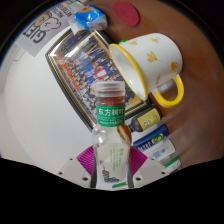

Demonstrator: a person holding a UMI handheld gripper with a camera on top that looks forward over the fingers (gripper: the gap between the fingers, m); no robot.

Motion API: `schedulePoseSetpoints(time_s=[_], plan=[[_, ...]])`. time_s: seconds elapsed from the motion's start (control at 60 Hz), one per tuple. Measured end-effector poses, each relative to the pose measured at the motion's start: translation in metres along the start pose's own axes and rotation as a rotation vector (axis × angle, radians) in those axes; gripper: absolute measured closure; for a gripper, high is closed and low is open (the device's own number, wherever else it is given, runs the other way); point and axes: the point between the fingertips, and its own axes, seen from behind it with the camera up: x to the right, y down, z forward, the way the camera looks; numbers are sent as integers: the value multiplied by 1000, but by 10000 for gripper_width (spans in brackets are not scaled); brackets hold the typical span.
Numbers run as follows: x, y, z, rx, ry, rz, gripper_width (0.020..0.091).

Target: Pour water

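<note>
My gripper [111,166] is shut on a small clear plastic bottle [110,135] with a green label and a white cap; both magenta pads [87,163] press its sides. The bottle stands upright between the fingers. Just beyond it and a little to the right, a white mug [152,63] with yellow dots and a yellow handle lies tilted, its opening toward the bottle. Whether the bottle's base touches the table is hidden.
A framed colourful picture [88,62] lies on the white table [35,110] left of the mug. Small boxes and packets [152,130] sit right of the bottle. More packets and a blue-white item [92,17] lie at the far side, by a red disc [127,13].
</note>
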Motion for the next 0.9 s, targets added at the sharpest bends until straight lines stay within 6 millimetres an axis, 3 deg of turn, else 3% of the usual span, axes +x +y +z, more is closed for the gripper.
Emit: schedulePoseSetpoints(time_s=[0.233, 0.35, 0.467, 0.6, 0.717, 0.817, 0.9], plan=[[12, 1, 2, -41, 78, -79, 688], [18, 3, -1, -88, 186, -349, 690], [-1, -13, -8, -102, 280, -773, 689], [-53, -56, -19, -33, 346, -1321, 688], [-102, -111, -28, 84, 393, -1693, 688], [-111, -169, -42, 149, 494, -1911, 691], [-104, -211, -49, 174, 577, -2002, 688]])
